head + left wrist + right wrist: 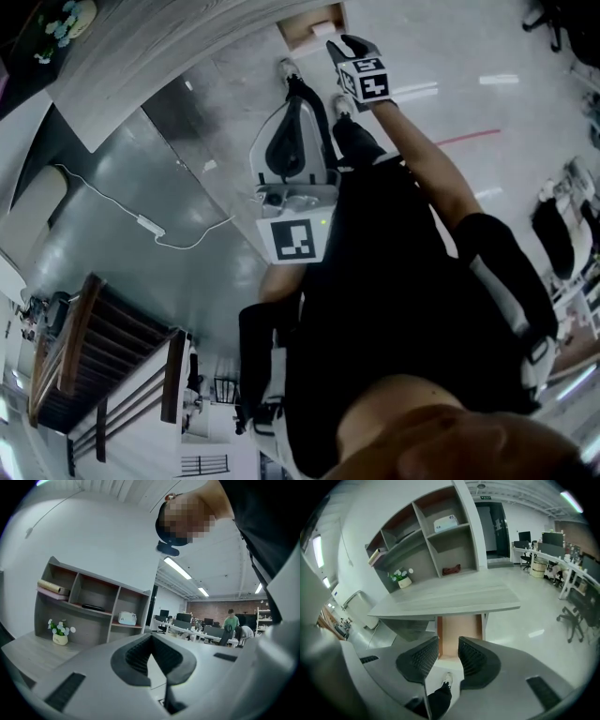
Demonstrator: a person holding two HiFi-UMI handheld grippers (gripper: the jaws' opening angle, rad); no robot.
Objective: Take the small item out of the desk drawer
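Observation:
The desk [450,597] has an open drawer [459,630] with an orange-brown inside, right ahead of my right gripper [449,644]. Its jaws stand apart with nothing between the pads, and I see the drawer through the gap. No small item shows in the part of the drawer I can see. From the head view the right gripper [345,45] reaches out to the drawer [314,28], at arm's length. My left gripper [295,108] hangs back near the person's body. In its own view the left gripper [151,641] points up into the room, tips together, holding nothing.
A shelf unit [422,536] stands on the desk's back with a flower pot [403,579], a red-brown thing [451,569] and a white box [445,523]. A white cable [150,225] lies on the floor. The person's shoe [446,680] stands below the drawer. Office desks and chairs [572,616] fill the right.

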